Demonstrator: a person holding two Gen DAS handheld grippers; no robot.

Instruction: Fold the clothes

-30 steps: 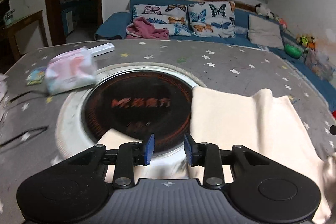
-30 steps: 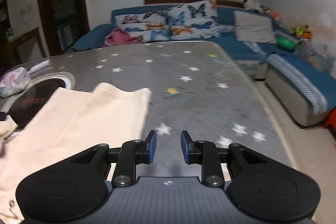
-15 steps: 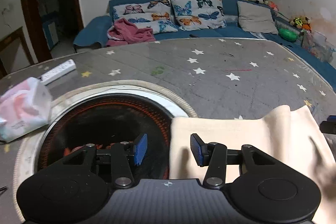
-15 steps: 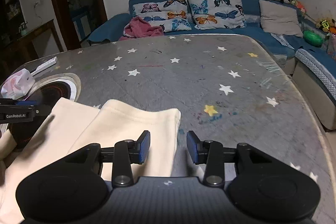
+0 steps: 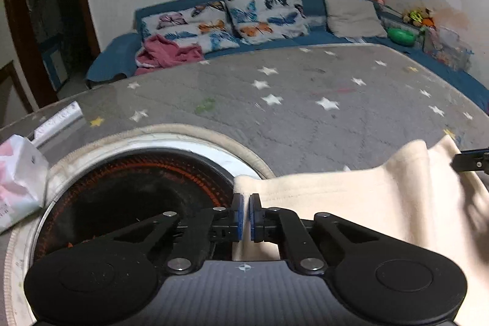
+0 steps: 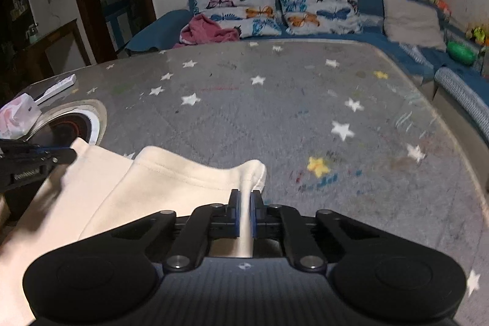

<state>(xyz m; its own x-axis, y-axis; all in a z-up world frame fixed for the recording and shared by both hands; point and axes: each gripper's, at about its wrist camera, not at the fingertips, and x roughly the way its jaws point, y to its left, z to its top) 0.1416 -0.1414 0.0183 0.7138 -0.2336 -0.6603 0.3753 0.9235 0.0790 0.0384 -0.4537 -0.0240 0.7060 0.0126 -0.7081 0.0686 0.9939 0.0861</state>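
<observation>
A cream garment (image 5: 360, 197) lies on the grey star-patterned table (image 5: 290, 112), its far hem facing the sofa. My left gripper (image 5: 244, 214) is shut on the garment's left hem corner, right at the rim of the round cooktop. In the right wrist view my right gripper (image 6: 244, 214) is shut on the right hem corner of the cream garment (image 6: 171, 179), with a strip of cloth pinched between the blue pads. The left gripper (image 6: 27, 161) shows at that view's left edge, and the right gripper's tip (image 5: 472, 162) at the left wrist view's right edge.
A round black cooktop (image 5: 131, 191) with a pale ring is set into the table at the left. A tissue pack (image 5: 18, 182) and a white remote (image 5: 58, 121) lie beyond it. A blue sofa (image 5: 275, 32) with butterfly pillows and a pink cloth (image 5: 168, 54) stands behind.
Both grippers moved over the garment's far hem corners with jaws open, then closed on the cloth. The hem now bunches between each pair of pads.
</observation>
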